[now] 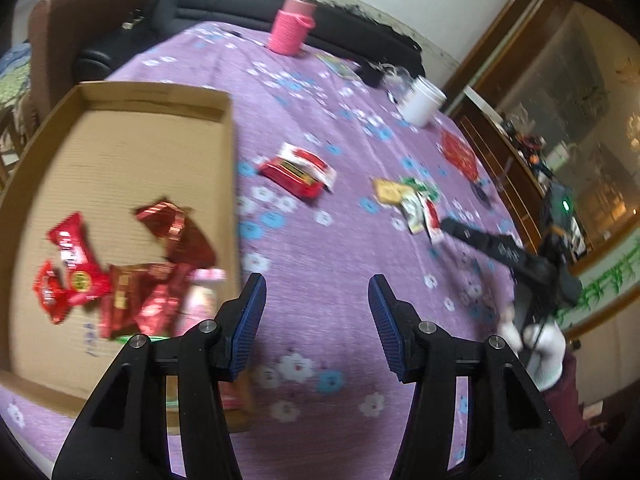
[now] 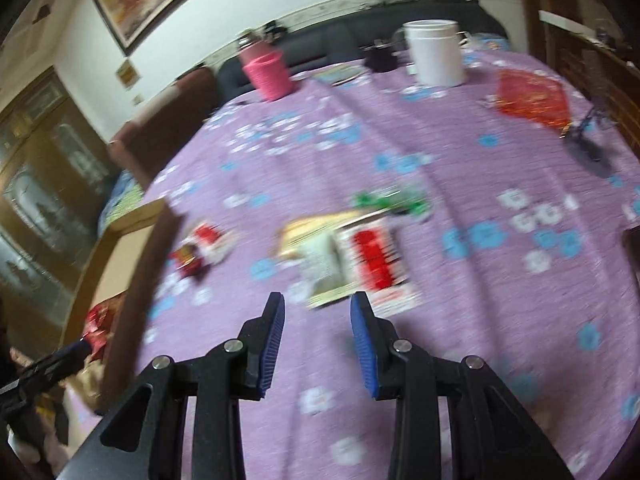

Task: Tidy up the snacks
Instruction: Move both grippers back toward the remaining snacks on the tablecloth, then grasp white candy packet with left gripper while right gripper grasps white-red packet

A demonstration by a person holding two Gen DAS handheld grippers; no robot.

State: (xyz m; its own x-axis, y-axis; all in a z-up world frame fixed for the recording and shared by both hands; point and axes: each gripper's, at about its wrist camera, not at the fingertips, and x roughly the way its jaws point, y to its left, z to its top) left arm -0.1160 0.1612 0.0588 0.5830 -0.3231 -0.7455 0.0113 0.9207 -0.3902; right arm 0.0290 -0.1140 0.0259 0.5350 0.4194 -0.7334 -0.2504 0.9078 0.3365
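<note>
A shallow cardboard box lies on the purple flowered tablecloth at the left and holds several red snack packets and a pink one. My left gripper is open and empty just right of the box's wall. A red-and-white snack pack lies mid-table. A pile of small packets, yellow, green, white and red, lies further right. My right gripper is open and empty just in front of that pile; it shows in the left wrist view by the pile.
A pink-sleeved bottle, a white jar and a red paper fan shape stand toward the far side. A black sofa lies behind the table. A wooden cabinet stands at the right.
</note>
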